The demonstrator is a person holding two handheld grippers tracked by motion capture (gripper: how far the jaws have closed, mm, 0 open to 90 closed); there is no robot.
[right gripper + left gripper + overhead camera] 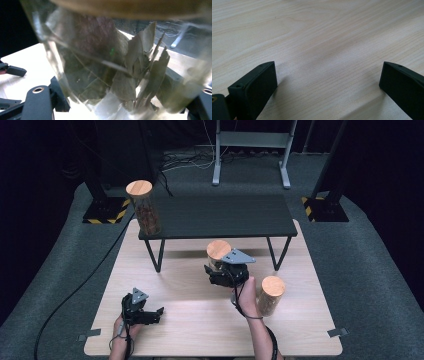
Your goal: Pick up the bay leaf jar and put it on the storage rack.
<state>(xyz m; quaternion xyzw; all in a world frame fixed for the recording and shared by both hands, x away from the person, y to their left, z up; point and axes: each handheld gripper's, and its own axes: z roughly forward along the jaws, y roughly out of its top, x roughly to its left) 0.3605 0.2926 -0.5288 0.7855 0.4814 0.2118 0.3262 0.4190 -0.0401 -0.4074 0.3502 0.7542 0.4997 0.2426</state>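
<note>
right tongs point(216, 270) clamp leaf jar point(218, 252) mid-desk | left tongs point(159, 312) wide, empty, near-left over desk point(200, 320)

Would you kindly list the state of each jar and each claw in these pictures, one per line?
jar of leaves: wooden lid on, upright, held between the right claw's jaws.
jar on the shelf: lid on, upright, untouched.
jar by the right hand: lid on, upright, untouched.
right claw: shut on the jar of leaves.
left claw: open, nothing between its jaws, over the bare table.
</note>
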